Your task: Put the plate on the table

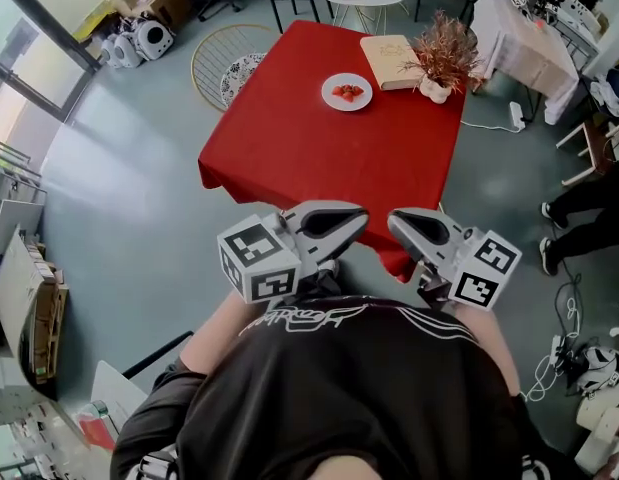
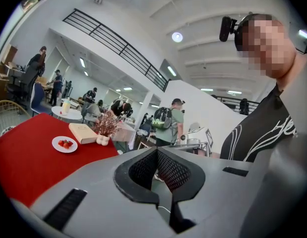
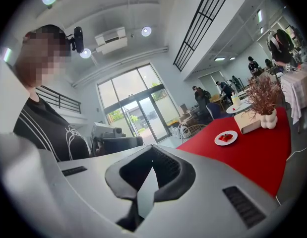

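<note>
left gripper [image 2: 156,151] — jaws closed, empty | right gripper [image 3: 152,148] — jaws closed, empty | plate [image 1: 346,91] on table [image 1: 289,143]

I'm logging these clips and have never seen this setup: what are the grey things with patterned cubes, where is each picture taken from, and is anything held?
There is no robot: a person holds a two-jaw gripper in each hand. The head view comes from a camera on the person's head, looking down at the left gripper and right gripper near the chest; the cubes are part of them. The other two views come from cameras riding on each gripper, looking along its jaws. Both pairs of jaws are shut and hold nothing. Ahead stands a red-clothed table. On it lie a white plate of red fruit, a book and a dried plant in a pale vase.
</note>
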Demonstrator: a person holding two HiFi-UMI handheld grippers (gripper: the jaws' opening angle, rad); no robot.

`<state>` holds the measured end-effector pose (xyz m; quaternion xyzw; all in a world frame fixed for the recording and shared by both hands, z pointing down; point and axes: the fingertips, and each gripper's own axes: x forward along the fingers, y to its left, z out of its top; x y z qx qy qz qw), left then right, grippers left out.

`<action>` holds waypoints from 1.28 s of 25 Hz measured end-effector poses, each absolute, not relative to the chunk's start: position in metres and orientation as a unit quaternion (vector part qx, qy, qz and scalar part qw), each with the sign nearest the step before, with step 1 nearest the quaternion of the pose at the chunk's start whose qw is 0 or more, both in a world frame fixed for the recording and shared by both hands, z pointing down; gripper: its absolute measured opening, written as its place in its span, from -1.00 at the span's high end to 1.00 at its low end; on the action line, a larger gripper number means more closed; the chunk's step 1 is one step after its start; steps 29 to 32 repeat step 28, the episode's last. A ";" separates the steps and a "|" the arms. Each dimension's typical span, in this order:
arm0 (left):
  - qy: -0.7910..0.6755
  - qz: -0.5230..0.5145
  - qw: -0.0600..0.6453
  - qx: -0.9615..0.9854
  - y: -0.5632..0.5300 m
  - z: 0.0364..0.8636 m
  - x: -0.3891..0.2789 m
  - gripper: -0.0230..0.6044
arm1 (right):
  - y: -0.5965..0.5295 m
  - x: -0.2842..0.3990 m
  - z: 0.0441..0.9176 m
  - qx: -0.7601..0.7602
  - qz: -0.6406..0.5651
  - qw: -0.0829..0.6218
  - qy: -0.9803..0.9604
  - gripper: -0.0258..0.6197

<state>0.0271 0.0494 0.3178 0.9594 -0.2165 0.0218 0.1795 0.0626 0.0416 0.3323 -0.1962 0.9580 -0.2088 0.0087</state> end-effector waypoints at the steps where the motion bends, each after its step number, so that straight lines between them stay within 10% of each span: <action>1: -0.217 0.023 0.178 0.959 0.052 0.318 0.028 0.91 | 0.043 0.062 0.332 -0.194 -0.207 0.009 0.959 0.90; 32: -0.195 0.029 0.163 0.967 0.094 0.309 0.059 0.91 | 0.084 0.084 0.322 -0.203 -0.185 0.013 0.962 0.90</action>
